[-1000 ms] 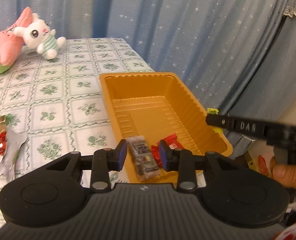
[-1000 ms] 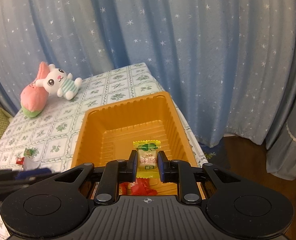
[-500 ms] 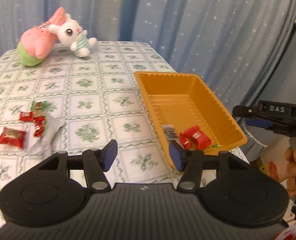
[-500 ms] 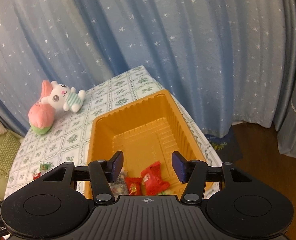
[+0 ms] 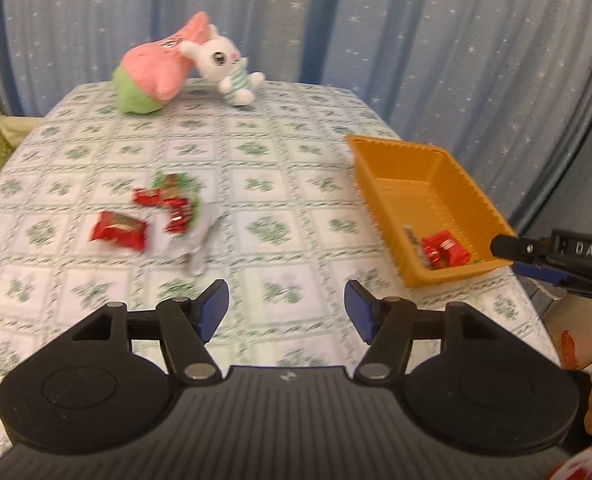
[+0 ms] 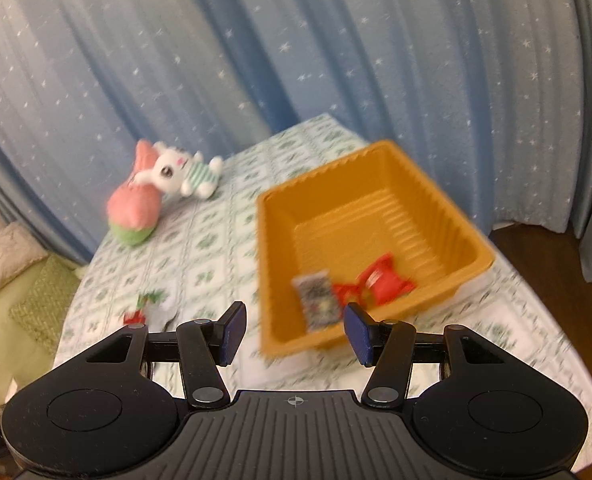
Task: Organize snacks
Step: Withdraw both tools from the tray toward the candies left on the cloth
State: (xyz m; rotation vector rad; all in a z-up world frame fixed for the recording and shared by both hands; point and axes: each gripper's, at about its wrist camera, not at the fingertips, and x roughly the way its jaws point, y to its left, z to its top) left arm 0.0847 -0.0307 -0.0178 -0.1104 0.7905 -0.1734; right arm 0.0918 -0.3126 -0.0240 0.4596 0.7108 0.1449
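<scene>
Behind your table (image 5: 280,160) hangs a blue curtain (image 5: 335,20) dotted with small white stars, falling in deep folds across the whole back of the room. The table wears a white cloth with a green floral check (image 6: 216,232). To your left sits a green cushioned seat (image 6: 36,300) with a pale pillow (image 6: 4,252) on it. On your right you see dark wooden floor (image 6: 535,248) beneath the curtain's hem. The light is soft and even.
</scene>
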